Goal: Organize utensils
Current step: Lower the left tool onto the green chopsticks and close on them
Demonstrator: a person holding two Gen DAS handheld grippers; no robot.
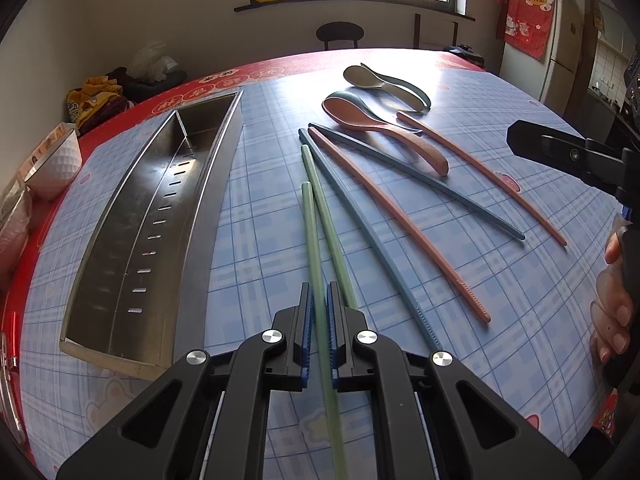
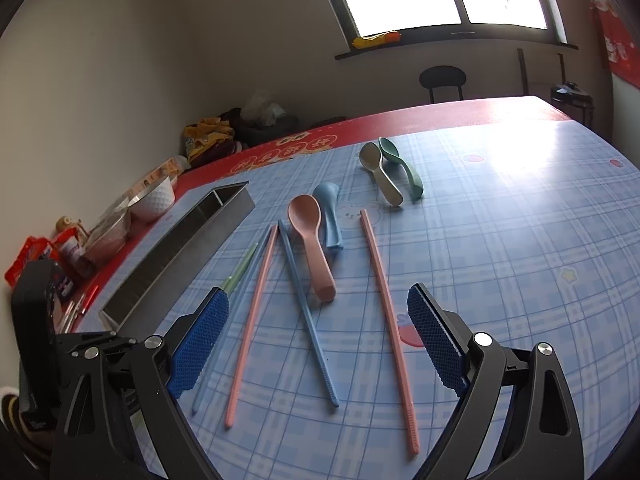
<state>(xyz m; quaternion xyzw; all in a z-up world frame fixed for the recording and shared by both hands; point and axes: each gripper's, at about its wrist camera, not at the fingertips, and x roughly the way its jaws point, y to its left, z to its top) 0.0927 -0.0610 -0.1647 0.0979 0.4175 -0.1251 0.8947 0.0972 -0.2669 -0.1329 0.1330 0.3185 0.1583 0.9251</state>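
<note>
White characters run along the red border of the tablecloth point(image 1: 280, 216) beyond the blue plaid, too small to read (the red cloth hanging on the fridge also carries writing, equally illegible).

Six chopsticks lie on the plaid: two green chopsticks point(image 1: 326, 224), two blue chopsticks point(image 2: 306, 312) and two pink chopsticks point(image 2: 390, 312), all slim, matte plastic with ridged tips. Four spoons sit beyond them: a pink spoon point(image 2: 310, 236) overlapping a blue spoon point(image 2: 330, 216), and farther off a grey spoon point(image 2: 380, 174) touching a dark green spoon point(image 2: 402, 168), each with a short curved handle.

The metal tray point(image 1: 160, 216), long, narrow, brushed steel with slotted holes in its floor and one divider near the far end, lies left of the chopsticks, with nothing in it. A white dimpled bowl point(image 1: 56, 164) stands past it.

The left gripper point(image 1: 318, 320) has its blue ribbed pads narrowed around one green chopstick, which runs between them; whether they actually pinch it I cannot tell. The right gripper point(image 2: 318, 320) hangs spread wide above the chopsticks, holding nothing.
</note>
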